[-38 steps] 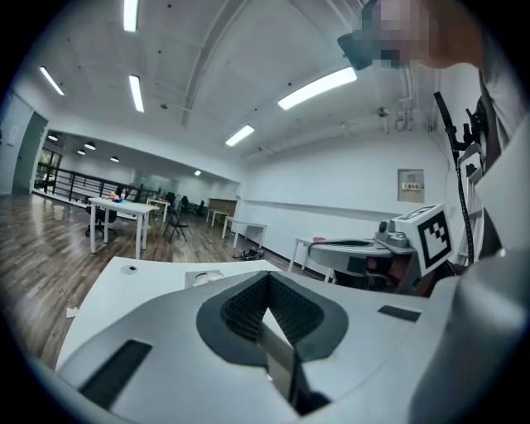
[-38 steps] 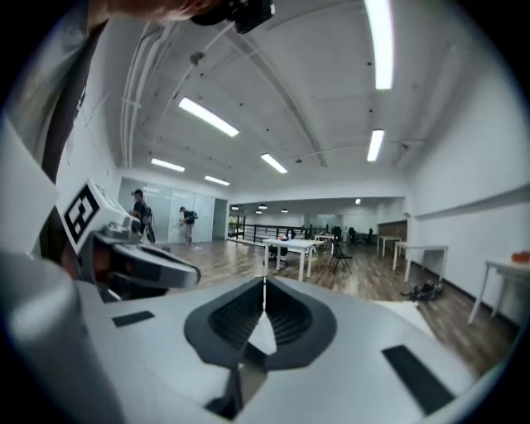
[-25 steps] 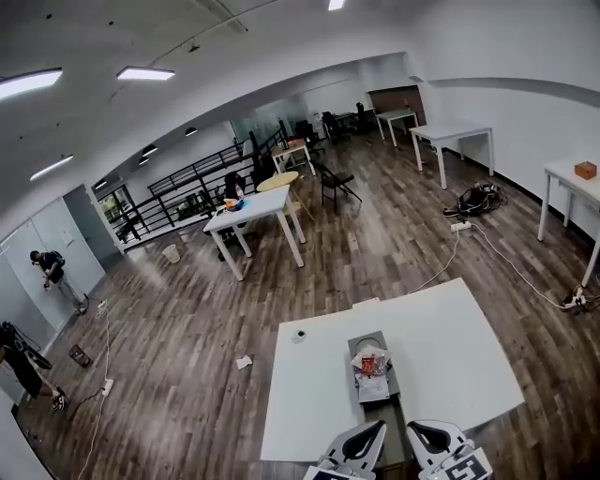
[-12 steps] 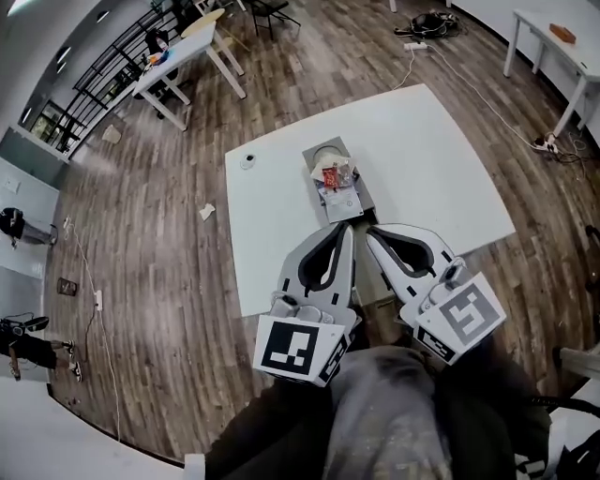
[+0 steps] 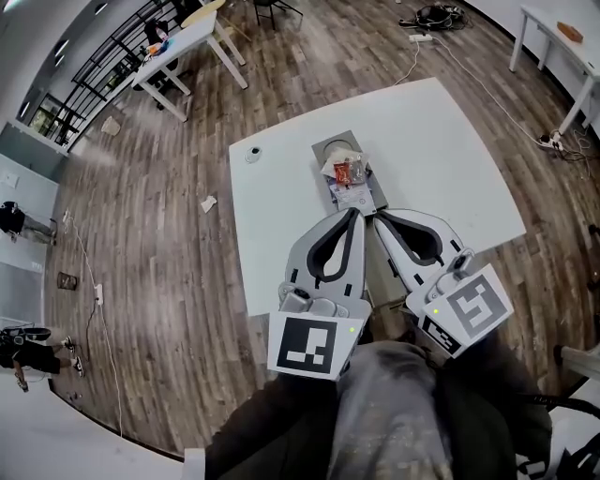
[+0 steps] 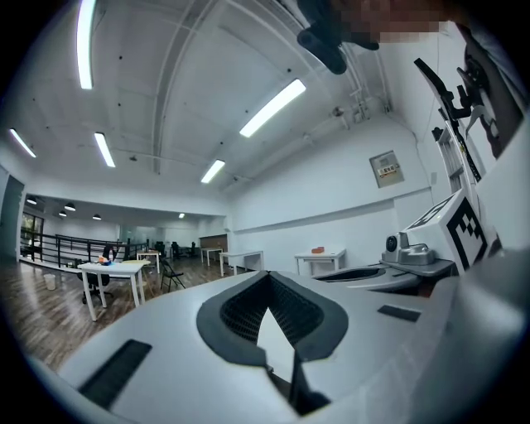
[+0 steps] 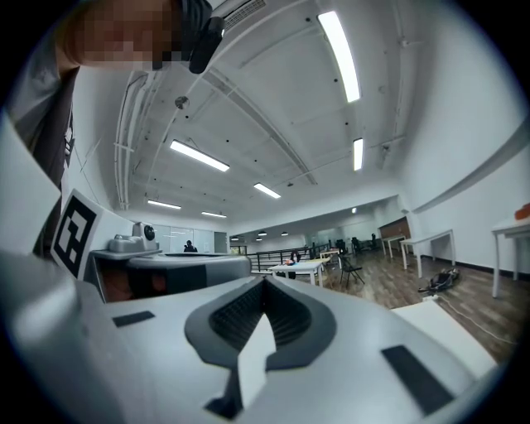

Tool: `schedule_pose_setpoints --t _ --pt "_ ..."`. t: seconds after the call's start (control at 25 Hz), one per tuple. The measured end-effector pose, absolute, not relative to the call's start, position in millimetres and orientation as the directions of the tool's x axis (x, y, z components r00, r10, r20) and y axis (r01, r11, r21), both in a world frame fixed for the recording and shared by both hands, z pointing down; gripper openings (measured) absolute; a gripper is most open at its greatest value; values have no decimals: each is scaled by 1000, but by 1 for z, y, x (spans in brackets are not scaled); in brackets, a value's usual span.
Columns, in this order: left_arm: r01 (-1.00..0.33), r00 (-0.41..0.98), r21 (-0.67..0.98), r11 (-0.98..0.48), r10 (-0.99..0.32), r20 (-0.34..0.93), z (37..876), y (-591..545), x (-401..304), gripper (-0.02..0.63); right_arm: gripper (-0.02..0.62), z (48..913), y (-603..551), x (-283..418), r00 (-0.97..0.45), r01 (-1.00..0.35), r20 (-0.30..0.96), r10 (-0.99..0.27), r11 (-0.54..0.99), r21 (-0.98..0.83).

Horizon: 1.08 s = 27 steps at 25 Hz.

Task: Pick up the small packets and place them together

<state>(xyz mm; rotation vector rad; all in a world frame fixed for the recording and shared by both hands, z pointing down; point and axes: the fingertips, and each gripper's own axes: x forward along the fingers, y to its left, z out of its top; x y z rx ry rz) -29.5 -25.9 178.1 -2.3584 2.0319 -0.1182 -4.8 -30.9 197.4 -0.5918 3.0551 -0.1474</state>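
Note:
Several small packets lie in a heap on a grey tray [image 5: 324, 147] in the middle of the white table [image 5: 450, 159]. Among them are a red packet [image 5: 350, 171] and white packets [image 5: 355, 196]. My left gripper [image 5: 353, 214] and right gripper [image 5: 379, 217] are held side by side, level, over the table's near edge, their tips just short of the tray. Both are shut with nothing between the jaws. The left gripper view [image 6: 267, 277] and the right gripper view [image 7: 265, 286] look out across the room; no packets show there.
A small round object [image 5: 253, 153] sits at the table's far left corner. Cables [image 5: 434, 16] lie on the wood floor beyond the table. Other white tables [image 5: 184, 45] stand farther off, and a scrap of paper [image 5: 208, 202] lies on the floor at the left.
The head view has tipped down from the room onto the table. Both grippers have risen into view and moved forward toward the tray, still shut.

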Motion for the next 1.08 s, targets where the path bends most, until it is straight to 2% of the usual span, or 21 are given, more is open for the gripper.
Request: schedule_pose_setpoints --t 1.08 --pt "-983 176 -43 -178 -983 51 184 -35 -45 3 5 201 -41 -23 -919 -395 13 -395 916 -73"
